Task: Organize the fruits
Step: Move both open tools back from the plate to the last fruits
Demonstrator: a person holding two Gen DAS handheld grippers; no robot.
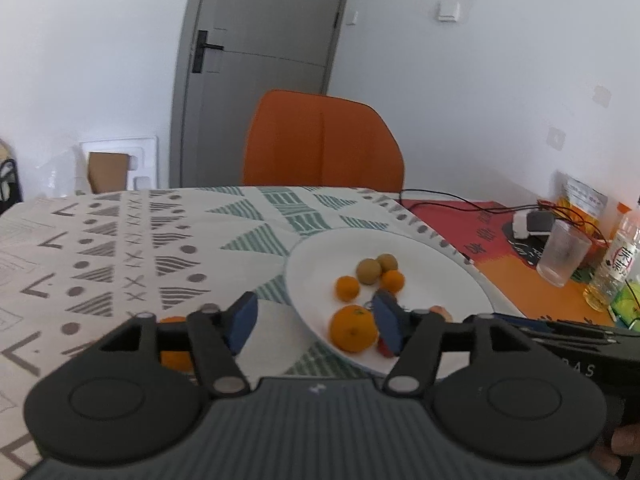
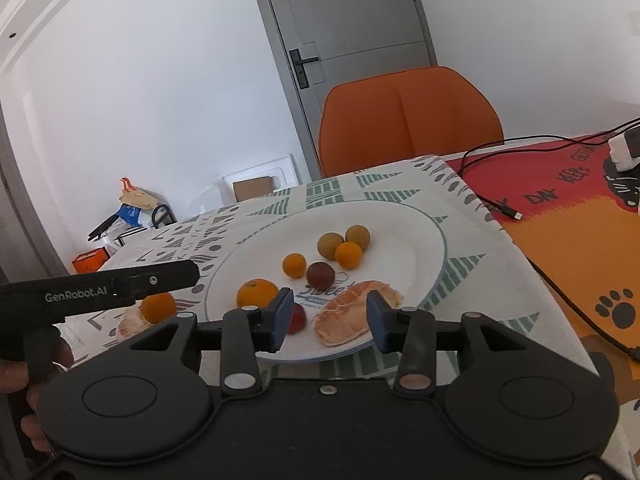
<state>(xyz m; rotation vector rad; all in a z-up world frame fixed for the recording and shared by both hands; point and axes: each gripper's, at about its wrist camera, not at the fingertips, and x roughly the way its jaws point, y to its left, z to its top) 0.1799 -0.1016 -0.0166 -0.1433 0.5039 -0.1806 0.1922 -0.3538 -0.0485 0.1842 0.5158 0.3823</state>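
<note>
A white plate (image 2: 416,236) on the patterned tablecloth holds a large orange (image 2: 256,292), two small oranges (image 2: 294,265), two green-brown fruits (image 2: 330,245), a dark red fruit (image 2: 320,276), a small red fruit (image 2: 298,318) and a peeled pomelo segment (image 2: 352,312). The plate (image 1: 432,256) and large orange (image 1: 353,328) also show in the left wrist view. My right gripper (image 2: 330,316) is open and empty at the plate's near rim, around the pomelo's near end. My left gripper (image 1: 314,322) is open and empty at the plate's left edge. An orange (image 2: 158,307) and another pomelo piece (image 2: 130,322) lie on the cloth left of the plate.
An orange chair (image 1: 322,144) stands behind the table. On a red-orange mat (image 1: 504,264) to the right are a glass (image 1: 562,254), a bottle (image 1: 614,268), a charger (image 1: 534,224) and cables (image 2: 492,168). A grey door (image 1: 256,68) is behind.
</note>
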